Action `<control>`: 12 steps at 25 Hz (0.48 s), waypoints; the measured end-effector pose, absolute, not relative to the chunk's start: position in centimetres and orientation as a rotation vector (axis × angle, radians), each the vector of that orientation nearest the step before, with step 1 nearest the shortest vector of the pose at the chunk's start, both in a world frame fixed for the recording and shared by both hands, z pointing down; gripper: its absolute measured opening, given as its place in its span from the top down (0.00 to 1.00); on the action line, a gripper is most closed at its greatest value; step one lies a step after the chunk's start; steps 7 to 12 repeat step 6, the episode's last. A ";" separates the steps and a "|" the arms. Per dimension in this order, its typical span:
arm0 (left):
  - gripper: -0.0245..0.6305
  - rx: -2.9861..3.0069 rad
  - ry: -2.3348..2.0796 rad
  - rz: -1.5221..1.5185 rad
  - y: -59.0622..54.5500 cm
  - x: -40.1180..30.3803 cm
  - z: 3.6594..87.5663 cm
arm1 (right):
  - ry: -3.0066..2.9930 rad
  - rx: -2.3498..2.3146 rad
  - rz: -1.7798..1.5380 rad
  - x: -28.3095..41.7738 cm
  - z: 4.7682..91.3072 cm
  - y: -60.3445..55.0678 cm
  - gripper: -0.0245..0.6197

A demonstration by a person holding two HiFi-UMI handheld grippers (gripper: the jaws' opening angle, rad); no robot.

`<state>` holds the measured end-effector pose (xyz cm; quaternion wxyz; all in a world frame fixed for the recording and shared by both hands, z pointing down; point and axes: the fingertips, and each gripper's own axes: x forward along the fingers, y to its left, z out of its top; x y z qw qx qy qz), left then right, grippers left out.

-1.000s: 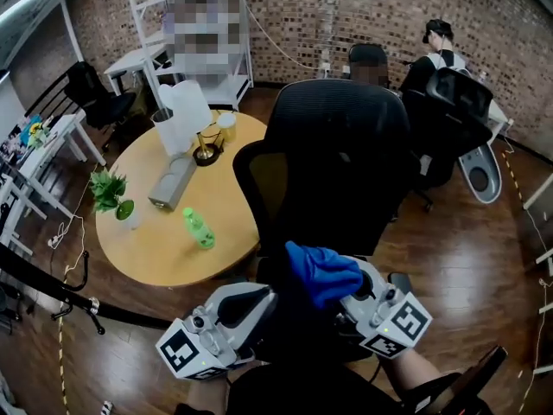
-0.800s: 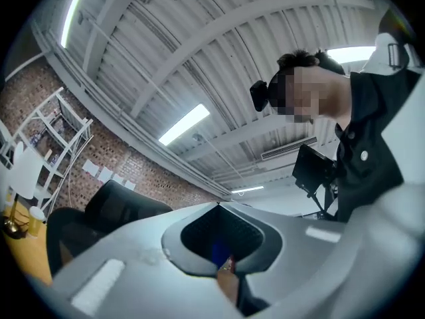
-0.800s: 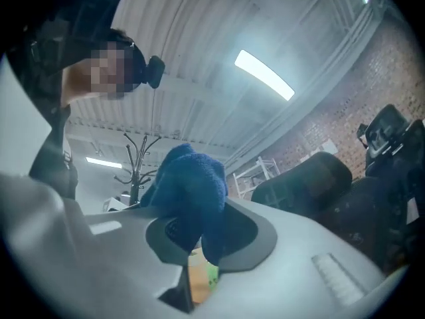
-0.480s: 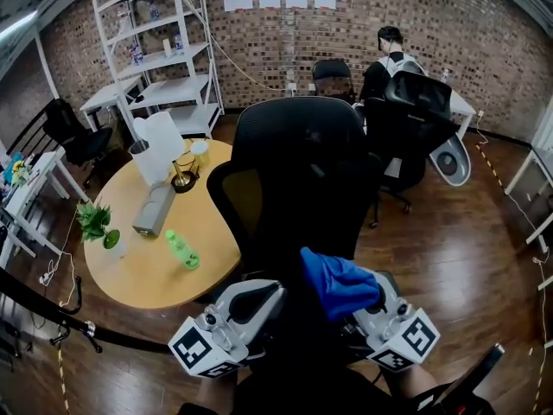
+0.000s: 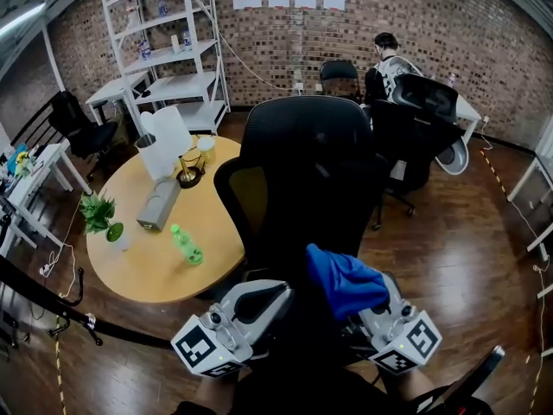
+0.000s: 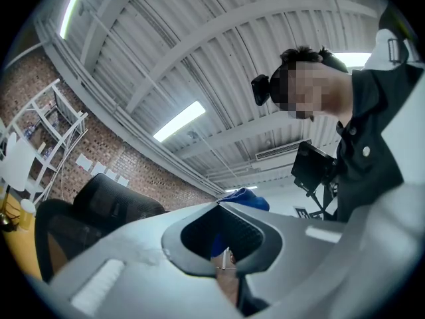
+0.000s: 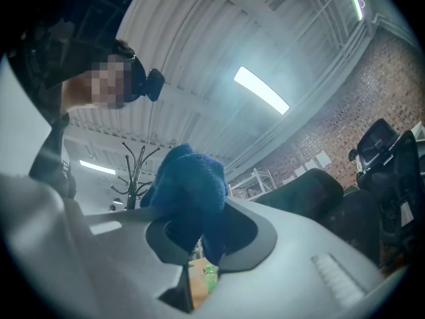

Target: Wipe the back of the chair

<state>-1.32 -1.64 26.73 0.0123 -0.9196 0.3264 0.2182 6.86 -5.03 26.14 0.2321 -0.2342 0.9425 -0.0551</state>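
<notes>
A black mesh office chair (image 5: 311, 175) stands right in front of me with its back facing me. My right gripper (image 5: 361, 299) is shut on a bunched blue cloth (image 5: 346, 282), held low and close to my body, just short of the chair's back. In the right gripper view the blue cloth (image 7: 189, 185) bulges out over the right gripper (image 7: 199, 211), with the chair (image 7: 312, 191) beyond. My left gripper (image 5: 281, 290) sits beside it, shut with nothing in it. The left gripper (image 6: 220, 206) points upward, and the blue cloth (image 6: 247, 197) shows past its tips.
A round wooden table (image 5: 147, 262) stands left of the chair and bears a green bottle (image 5: 184, 245), a small plant (image 5: 99, 214), a grey box (image 5: 158, 204) and a white jug (image 5: 164, 150). White shelving (image 5: 164, 50) stands behind. A seated person (image 5: 384, 54) and black chairs (image 5: 423, 115) are back right.
The head view has lifted, and the chair and table sit a little differently in frame. Both grippers and the cloth have drifted slightly right while staying low; their grips are unchanged.
</notes>
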 end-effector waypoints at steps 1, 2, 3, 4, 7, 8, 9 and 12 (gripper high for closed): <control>0.96 -2.865 1.018 0.678 -1.6 -1.3 26.7 | 2.590 -0.641 -0.153 6.8 26.1 -5.1 0.88; 0.96 -2.864 1.018 0.676 -1.6 -1.4 26.6 | 2.592 -0.639 -0.152 6.7 26.0 -5.1 0.88; 0.96 -2.863 1.017 0.673 -1.6 -1.4 26.6 | 2.594 -0.637 -0.150 6.7 25.9 -5.1 0.88; 0.96 -2.863 1.014 0.669 -1.6 -1.4 26.5 | 2.597 -0.636 -0.150 6.6 25.9 -5.0 0.88; 0.96 -2.863 1.010 0.663 -1.5 -1.5 26.6 | 2.601 -0.635 -0.151 6.5 25.8 -5.0 0.88; 0.96 -2.863 1.010 0.663 -1.5 -1.5 26.6 | 2.601 -0.635 -0.151 6.5 25.8 -5.0 0.88; 0.96 -2.863 1.010 0.663 -1.5 -1.5 26.6 | 2.601 -0.635 -0.151 6.5 25.8 -5.0 0.88; 0.96 -2.863 1.010 0.663 -1.5 -1.5 26.6 | 2.601 -0.635 -0.151 6.5 25.8 -5.0 0.88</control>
